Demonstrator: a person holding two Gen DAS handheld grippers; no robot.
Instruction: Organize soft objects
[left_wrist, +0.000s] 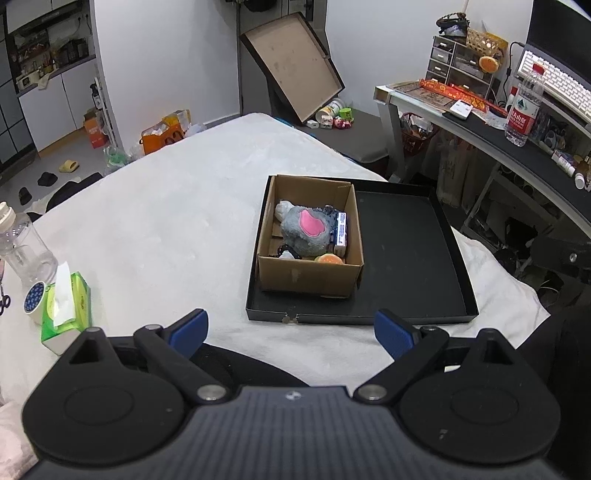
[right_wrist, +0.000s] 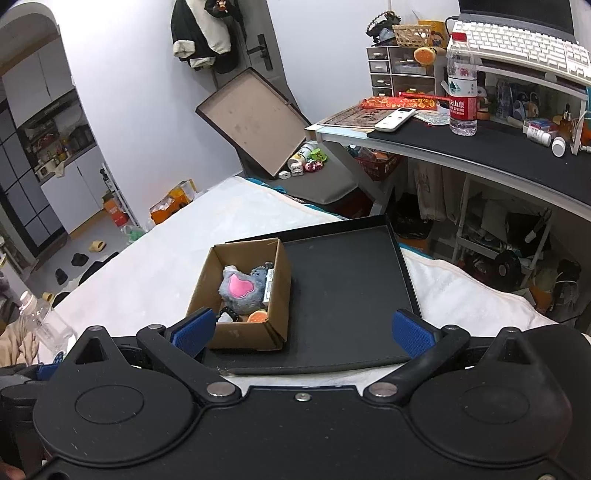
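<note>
It was a lived-in bedroom: a white-blanketed bed (left_wrist: 166, 229), a cluttered black-topped desk (right_wrist: 480, 151) with a white keyboard (right_wrist: 517, 40), and a dark jacket hanging on the door (right_wrist: 203, 33).

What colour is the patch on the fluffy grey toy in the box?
Bright pink, on the grey plush toy; the left wrist view shows it best.

the water bottle (right_wrist: 462, 85) on the desk (right_wrist: 480, 147) has a red label reading "spring" beside chinese characters.
</note>
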